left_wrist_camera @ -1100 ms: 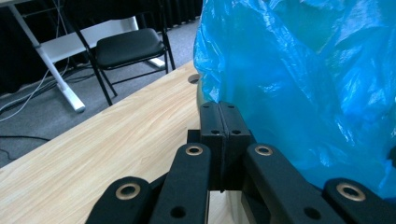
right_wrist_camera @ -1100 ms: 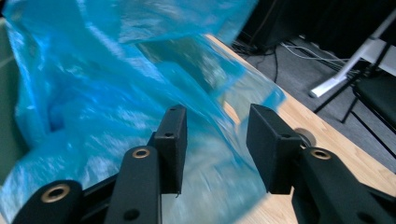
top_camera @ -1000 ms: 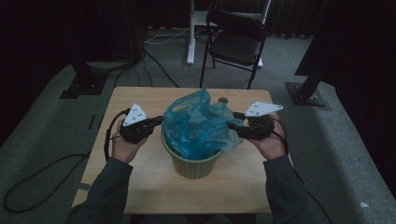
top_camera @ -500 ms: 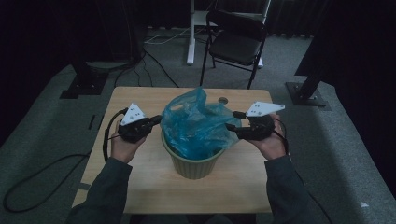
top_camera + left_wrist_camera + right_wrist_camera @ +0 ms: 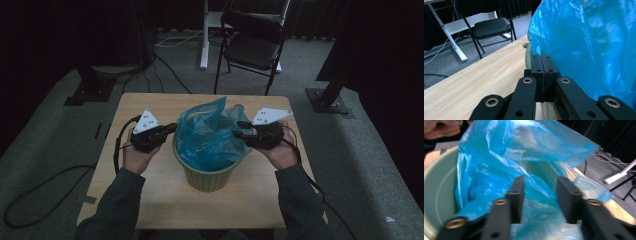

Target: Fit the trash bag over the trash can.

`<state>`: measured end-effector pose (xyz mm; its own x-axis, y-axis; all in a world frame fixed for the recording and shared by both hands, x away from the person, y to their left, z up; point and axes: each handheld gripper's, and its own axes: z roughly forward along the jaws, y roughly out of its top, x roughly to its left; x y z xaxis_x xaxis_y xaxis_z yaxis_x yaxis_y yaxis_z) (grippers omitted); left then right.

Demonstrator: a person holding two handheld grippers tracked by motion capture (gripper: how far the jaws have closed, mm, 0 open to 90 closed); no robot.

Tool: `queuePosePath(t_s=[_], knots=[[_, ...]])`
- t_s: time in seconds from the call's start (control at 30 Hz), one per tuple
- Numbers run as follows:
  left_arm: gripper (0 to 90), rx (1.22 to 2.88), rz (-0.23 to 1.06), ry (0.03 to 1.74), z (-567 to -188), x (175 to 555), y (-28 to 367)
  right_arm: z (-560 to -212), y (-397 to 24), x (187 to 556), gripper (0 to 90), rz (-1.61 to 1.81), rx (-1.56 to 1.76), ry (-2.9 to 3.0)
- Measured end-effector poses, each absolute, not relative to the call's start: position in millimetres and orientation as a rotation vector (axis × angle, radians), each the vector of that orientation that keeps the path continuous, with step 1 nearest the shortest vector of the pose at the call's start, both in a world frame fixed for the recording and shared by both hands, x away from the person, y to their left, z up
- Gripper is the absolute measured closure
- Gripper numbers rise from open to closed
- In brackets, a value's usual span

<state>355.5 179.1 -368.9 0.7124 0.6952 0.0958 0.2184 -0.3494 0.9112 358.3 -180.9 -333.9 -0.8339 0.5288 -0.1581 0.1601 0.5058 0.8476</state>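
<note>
Two grippers flank the green bin (image 5: 207,175) mid-table: left gripper (image 5: 170,131) jaws clamped together beside the blue bag (image 5: 210,135), right gripper (image 5: 240,129) jaws just closing, apart around bag plastic

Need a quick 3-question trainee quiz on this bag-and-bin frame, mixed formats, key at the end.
1. True or false: the left gripper has its jaws shut.
2. Multiple choice: what does the blue plastic bag sit in? A) a cardboard box B) a pale green bin C) a wire basket
3. Short answer: in the right gripper view, what lies between the jaws of the right gripper, and do the pads press on it?

Key
1. True; the pads meet at the bag's edge, by the rim of the pale green bin.
2. B
3. Blue bag film; the jaws have just been closing, but a gap remains and the pads do not press on it.
</note>
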Motion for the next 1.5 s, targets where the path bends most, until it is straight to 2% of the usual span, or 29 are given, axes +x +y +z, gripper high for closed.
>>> queuePosePath(t_s=[0.03,0.07,0.1,0.13,0.2,0.33,0.37,0.4,0.47,0.93,1.0,1.23,1.33,1.5], knots=[[89.5,1.905,0.59,0.707,-369,356,179,-334,-181,358,67.7,1.265,0.57,2.354],[89.5,1.901,0.589,0.713,-370,355,181,-334,-186,358,77.0,1.249,0.574,2.346],[89.5,1.901,0.589,0.713,-370,355,181,-334,-186,358,77.0,1.249,0.574,2.346],[89.5,1.902,0.59,0.718,-370,355,183,-334,-193,357,83.9,1.253,0.588,2.34],[89.5,1.901,0.59,0.719,-371,355,184,-334,-196,357,84.7,1.247,0.594,2.34],[89.5,1.899,0.59,0.722,-371,355,183,-330,-206,355,66.2,1.299,0.627,2.318],[89.5,1.899,0.59,0.722,-371,355,183,-330,-206,355,66.2,1.299,0.627,2.318],[89.5,1.901,0.589,0.719,-371,355,183,-326,-208,354,60.7,1.341,0.623,2.306],[89.5,1.901,0.588,0.718,-371,355,182,-323,-207,353,57.5,1.362,0.616,2.306],[89.2,1.923,0.573,0.693,-374,355,170,-326,-169,358,51.9,1.371,0.522,2.398],[89.1,1.924,0.572,0.691,-373,355,170,-329,-164,360,55.8,1.354,0.514,2.422],[89.2,1.926,0.579,0.692,-374,352,173,-338,-163,359,83.0,1.285,0.496,2.455],[89.2,1.92,0.578,0.699,-376,351,177,-341,-166,356,87.6,1.276,0.499,2.447],[89.3,1.912,0.574,0.715,-378,350,183,-348,-180,352,89.6,1.28,0.544,2.427]])
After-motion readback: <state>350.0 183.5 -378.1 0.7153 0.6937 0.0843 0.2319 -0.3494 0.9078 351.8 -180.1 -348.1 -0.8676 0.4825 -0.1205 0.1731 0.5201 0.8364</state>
